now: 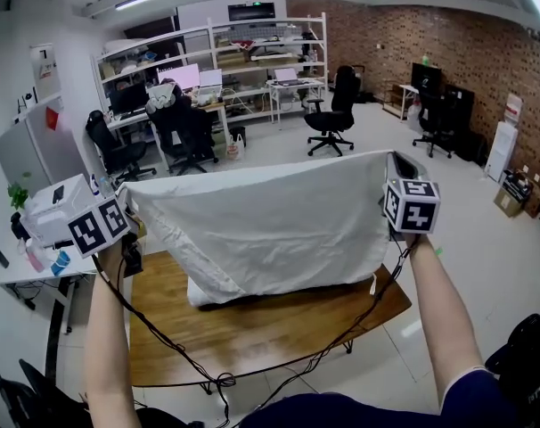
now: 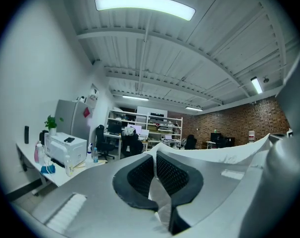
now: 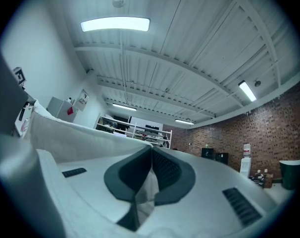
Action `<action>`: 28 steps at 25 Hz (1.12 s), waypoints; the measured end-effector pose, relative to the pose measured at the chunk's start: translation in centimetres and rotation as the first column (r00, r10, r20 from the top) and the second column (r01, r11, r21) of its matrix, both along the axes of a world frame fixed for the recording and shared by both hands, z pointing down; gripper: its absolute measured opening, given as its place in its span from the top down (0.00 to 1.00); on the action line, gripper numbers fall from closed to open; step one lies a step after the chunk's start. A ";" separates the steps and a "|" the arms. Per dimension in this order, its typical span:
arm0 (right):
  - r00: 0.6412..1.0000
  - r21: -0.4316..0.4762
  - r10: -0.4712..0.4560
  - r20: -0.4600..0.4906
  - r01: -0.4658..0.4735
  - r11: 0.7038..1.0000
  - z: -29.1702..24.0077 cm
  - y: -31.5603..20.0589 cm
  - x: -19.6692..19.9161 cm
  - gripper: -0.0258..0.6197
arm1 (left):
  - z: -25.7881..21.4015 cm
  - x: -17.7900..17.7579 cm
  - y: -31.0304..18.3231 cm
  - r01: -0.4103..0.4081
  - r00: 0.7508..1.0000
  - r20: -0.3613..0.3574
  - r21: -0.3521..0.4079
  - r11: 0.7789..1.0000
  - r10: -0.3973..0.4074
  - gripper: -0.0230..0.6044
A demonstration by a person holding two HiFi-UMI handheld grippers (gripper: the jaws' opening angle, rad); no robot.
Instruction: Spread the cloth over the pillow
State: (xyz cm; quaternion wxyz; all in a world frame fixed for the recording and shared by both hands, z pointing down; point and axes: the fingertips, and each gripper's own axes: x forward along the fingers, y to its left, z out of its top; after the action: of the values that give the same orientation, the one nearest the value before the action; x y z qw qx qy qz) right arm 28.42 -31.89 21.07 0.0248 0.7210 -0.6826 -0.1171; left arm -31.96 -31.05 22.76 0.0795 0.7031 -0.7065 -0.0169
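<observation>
The left gripper [image 1: 127, 205] and the right gripper [image 1: 396, 173] are both raised well above the brown wooden surface [image 1: 279, 328]. A large white fabric cloth [image 1: 261, 221] is stretched between them by its two upper corners. In the left gripper view the black ribbed jaws are pressed together on a thin fold of the cloth, which runs down between the pads and off to the right as a taut edge. In the right gripper view the jaws are likewise clamped together on a pinch of the cloth, and the sheet leads away to the left. From the head view the cloth's top edge runs almost level from one gripper to the other. The rest hangs down like a curtain, sagging lower on the left side than on the right. Beneath its lower edge lies a white soft pillow [image 1: 201, 294] on the surface, with only its near left corner and bottom rim showing. The cloth hangs in front of most of it, and whether the hem touches the pillow cannot be told. The cloth is held up above the pillow rather than laid flat on it. Black cables [image 1: 167, 341] trail from both grippers across the near part of the surface. Behind the cloth the room holds black office chairs [image 1: 334, 114], white shelving [image 1: 252, 52] and a red brick wall [image 1: 430, 38].
</observation>
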 end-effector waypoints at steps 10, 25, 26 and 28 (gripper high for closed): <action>1.000 -0.095 -0.019 -0.002 0.019 0.995 5.8 -3.5 -0.2 0.94 | 7.2 -0.5 -1.6 0.037 0.999 -0.022 -0.131 0.991 -0.041 0.94; 0.992 -0.193 -0.122 -0.011 0.118 0.974 10.0 -11.8 -0.2 0.94 | 10.8 -0.3 -4.7 0.159 0.987 0.017 -0.231 0.960 -0.159 0.94; 0.992 -0.200 -0.127 -0.013 0.121 0.972 10.2 -12.5 -0.4 0.94 | 11.0 -0.5 -5.2 0.166 0.986 0.019 -0.234 0.958 -0.166 0.94; 0.991 -0.212 -0.133 -0.019 0.126 0.969 10.5 -13.8 -0.7 0.94 | 11.4 -0.8 -6.3 0.175 0.984 0.019 -0.242 0.954 -0.176 0.94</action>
State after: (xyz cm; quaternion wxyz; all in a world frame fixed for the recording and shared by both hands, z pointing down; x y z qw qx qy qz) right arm 27.72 -45.68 31.55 0.1048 0.6660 -0.7363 -0.0576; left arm -32.71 -37.37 34.16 0.1639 0.6224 -0.7629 0.0614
